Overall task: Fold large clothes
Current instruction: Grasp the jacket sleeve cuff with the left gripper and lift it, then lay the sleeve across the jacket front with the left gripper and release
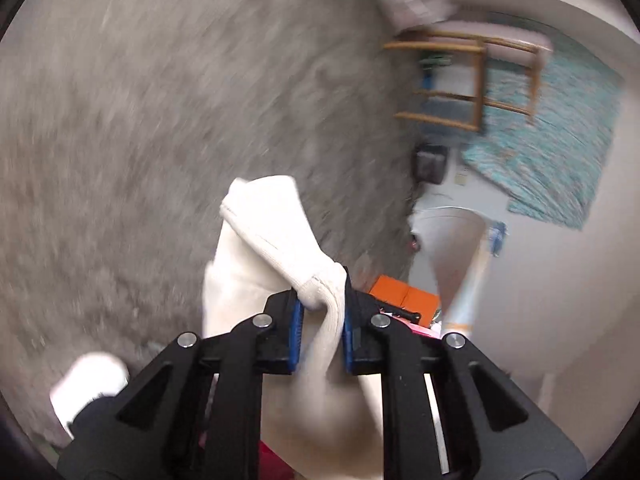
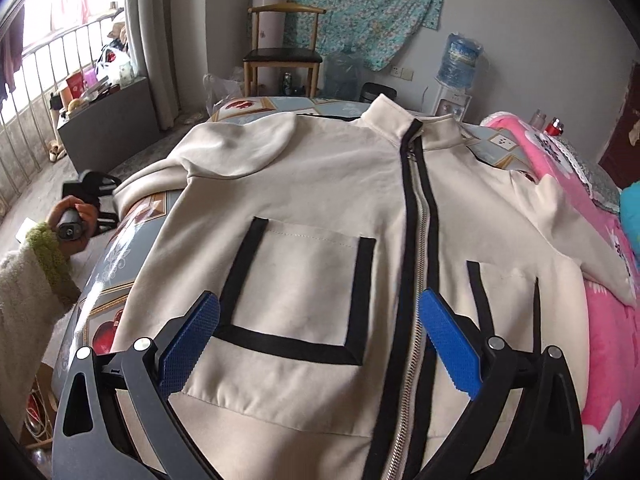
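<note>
— While the left tongs (image 1: 322,312) clamp the jacket's cream cuff (image 1: 320,292), how do the right tongs (image 2: 318,344) stand?
— Spread apart, empty, over the jacket (image 2: 320,208), which lies zipped and face-up on the bed (image 2: 116,248), beside a pink blanket (image 2: 608,320).

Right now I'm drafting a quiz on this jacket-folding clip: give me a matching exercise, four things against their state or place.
Things:
1. left gripper
2. right gripper
3. jacket zipper
4. wooden chair

States or places:
a. closed up the front
b. open above the jacket
c. by the far wall
d. shut on the cream sleeve cuff

Pairs: 1-d, 2-b, 3-a, 4-c
</note>
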{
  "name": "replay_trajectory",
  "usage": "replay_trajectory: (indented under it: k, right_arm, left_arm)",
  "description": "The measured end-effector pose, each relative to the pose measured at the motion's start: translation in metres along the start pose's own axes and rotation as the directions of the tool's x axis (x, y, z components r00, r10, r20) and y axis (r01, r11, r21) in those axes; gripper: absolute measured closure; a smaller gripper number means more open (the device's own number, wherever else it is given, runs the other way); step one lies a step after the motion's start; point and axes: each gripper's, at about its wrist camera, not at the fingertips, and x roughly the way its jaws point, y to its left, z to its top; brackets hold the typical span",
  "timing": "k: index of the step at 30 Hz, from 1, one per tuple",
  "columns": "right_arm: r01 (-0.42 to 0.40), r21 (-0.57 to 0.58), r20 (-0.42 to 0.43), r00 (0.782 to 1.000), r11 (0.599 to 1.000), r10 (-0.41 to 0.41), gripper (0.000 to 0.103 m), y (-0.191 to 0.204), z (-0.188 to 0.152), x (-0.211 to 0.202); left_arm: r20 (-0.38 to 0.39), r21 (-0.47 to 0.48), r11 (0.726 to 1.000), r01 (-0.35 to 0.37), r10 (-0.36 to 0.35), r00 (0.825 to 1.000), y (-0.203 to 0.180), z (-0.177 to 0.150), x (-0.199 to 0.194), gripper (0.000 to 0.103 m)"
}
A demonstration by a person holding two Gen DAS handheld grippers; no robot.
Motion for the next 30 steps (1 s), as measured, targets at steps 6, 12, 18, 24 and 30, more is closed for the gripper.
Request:
replay_trajectory:
  k: [6,12,18,24,30]
  right_arm:
    - [-0.002,0.086,0.021,1.0,0.996,0.0,0.006,-0.041,-0.025,-0.018]
    - [-0.004,0.191,0.047,0.999,0.982,-0.005,0.006,-0.095,-0.049,-0.029]
    - [0.004,0.281,0.018,1.0,0.96,-0.01,0.006,-0.144,-0.063,-0.023]
    - [-0.02,0.265,-0.053,0.998,0.964,0.035,0.006,-0.156,-0.067,0.002]
    - [-0.161,0.286,-0.058,0.981,0.945,0.184,0.006,-0.17,-0.062,0.007]
  left_arm:
    - [0.115,0.506,0.863,-0.015,-0.05,0.992,-0.184,-0.095,-0.097,0.088]
    - [-0.066,0.828,0.559,0.047,0.014,0.998,-0.304,-0.281,-0.057,0.087]
    - [-0.126,0.947,0.32,0.036,0.265,0.956,-0.283,-0.439,0.055,0.051]
    - [0.058,0.983,0.138,-0.123,0.404,0.913,-0.218,-0.483,0.098,0.037]
    - [0.196,0.969,0.05,-0.241,0.435,0.879,-0.175,-0.462,0.064,0.03]
